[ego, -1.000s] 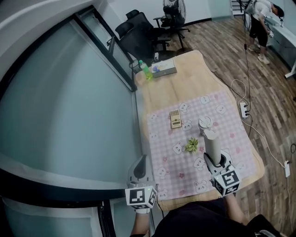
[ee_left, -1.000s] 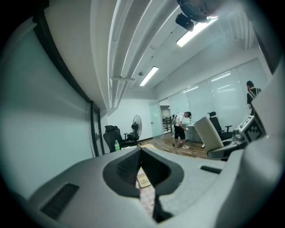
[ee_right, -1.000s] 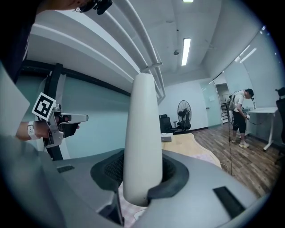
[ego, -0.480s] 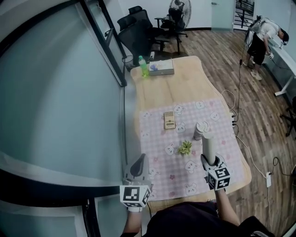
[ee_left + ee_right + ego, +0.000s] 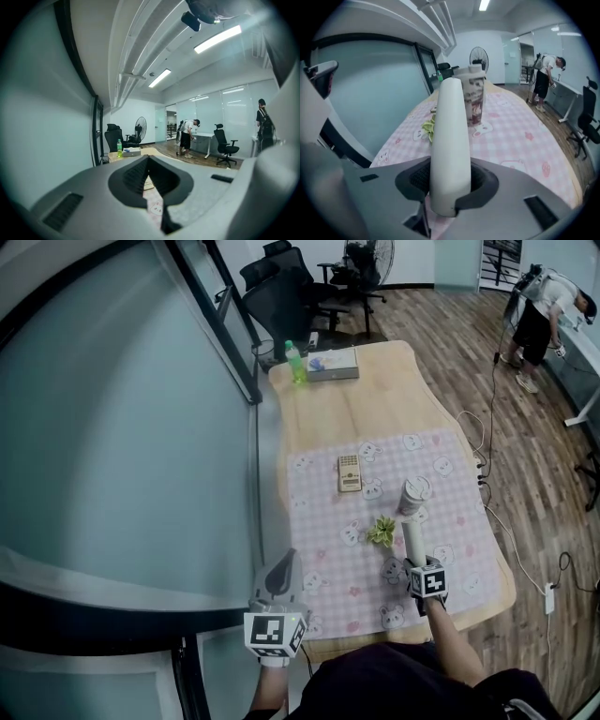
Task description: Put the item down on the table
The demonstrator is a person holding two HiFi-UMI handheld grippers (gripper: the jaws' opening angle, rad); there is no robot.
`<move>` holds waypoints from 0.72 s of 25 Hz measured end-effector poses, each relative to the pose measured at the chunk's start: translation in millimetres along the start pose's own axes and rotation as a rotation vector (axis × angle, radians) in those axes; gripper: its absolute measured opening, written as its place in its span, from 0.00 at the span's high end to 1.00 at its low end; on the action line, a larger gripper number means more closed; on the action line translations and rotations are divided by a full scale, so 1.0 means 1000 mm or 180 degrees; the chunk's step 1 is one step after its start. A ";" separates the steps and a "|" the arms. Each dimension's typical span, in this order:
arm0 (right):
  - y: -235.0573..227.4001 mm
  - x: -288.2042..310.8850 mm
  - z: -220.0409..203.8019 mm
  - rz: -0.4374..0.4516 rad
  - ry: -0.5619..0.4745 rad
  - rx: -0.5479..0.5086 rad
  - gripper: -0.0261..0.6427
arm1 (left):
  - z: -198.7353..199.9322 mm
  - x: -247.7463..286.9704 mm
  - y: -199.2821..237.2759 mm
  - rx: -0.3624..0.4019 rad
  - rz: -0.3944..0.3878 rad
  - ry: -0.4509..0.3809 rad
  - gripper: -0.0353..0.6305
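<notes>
Right gripper (image 5: 449,187) clamps white tube (image 5: 451,126); only its view shows print on cup (image 5: 474,101).

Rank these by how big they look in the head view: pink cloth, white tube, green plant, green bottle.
Largest: pink cloth
Next: white tube
Last, alike: green plant and green bottle; the bottle is farther away, so unranked.

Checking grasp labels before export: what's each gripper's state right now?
Left gripper: closed, jaw tips together, nothing between them.
Right gripper: closed on the smooth white rounded cylinder.
</notes>
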State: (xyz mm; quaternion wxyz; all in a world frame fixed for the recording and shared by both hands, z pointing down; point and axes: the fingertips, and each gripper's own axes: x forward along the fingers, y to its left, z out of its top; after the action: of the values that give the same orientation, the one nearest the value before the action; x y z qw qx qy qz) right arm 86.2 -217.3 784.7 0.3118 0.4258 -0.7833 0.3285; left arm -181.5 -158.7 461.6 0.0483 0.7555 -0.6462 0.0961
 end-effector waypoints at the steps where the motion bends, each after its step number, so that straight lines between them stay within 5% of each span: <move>1: -0.002 0.007 -0.011 -0.0033 0.0154 0.0037 0.75 | 0.000 0.000 0.000 0.0003 0.0007 0.0014 0.95; 6: -0.014 0.037 -0.055 -0.0200 0.0726 0.0121 0.75 | 0.000 -0.003 0.002 -0.0060 0.0043 0.0032 0.95; 12: -0.022 0.038 -0.060 -0.0237 0.0866 0.0030 0.76 | -0.005 -0.004 0.008 -0.0064 0.0060 0.0076 0.94; 18: -0.009 0.031 -0.054 0.0233 0.0803 0.0591 0.76 | -0.011 -0.003 0.003 -0.0065 -0.0026 0.0168 0.94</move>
State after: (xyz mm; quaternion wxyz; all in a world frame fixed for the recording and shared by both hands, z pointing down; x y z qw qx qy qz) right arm 91.0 -193.2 843.0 0.3548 0.3793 -0.7191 0.4616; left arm -185.8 -153.9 471.4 0.0734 0.7549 -0.6425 0.1092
